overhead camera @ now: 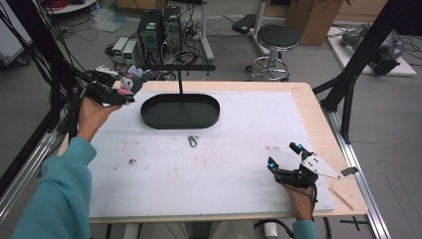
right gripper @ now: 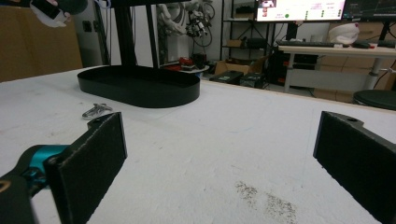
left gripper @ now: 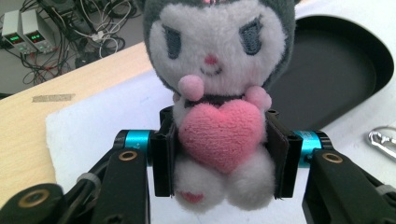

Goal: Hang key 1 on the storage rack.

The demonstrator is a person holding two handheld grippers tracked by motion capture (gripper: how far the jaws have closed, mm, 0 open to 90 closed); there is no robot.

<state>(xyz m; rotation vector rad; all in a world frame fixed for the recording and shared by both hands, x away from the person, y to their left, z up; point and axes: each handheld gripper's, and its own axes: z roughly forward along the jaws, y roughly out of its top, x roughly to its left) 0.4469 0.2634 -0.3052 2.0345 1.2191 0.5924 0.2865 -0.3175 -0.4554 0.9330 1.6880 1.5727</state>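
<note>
A plush doll (left gripper: 219,93) with a grey hood, white face and pink heart sits clamped between the pads of my left gripper (left gripper: 224,158). In the high view that left gripper (overhead camera: 122,89) hangs over the table's far left corner, just left of the black oval tray (overhead camera: 149,117), with the plush doll (overhead camera: 133,79) at its tip. A thin black post with a crossbar (overhead camera: 180,74) rises from the tray. A silver carabiner clip (overhead camera: 193,141) lies on the white mat in front of the tray. My right gripper (overhead camera: 283,155) rests near the front right, its jaws wide apart and empty.
The white mat (overhead camera: 224,169) covers most of the wooden table (overhead camera: 318,109). A small dark speck (overhead camera: 132,161) lies on the mat at the left. Behind the table stand a black stool (overhead camera: 277,40), power supplies (overhead camera: 125,49) and tangled cables. A black frame strut (overhead camera: 348,84) stands at the right edge.
</note>
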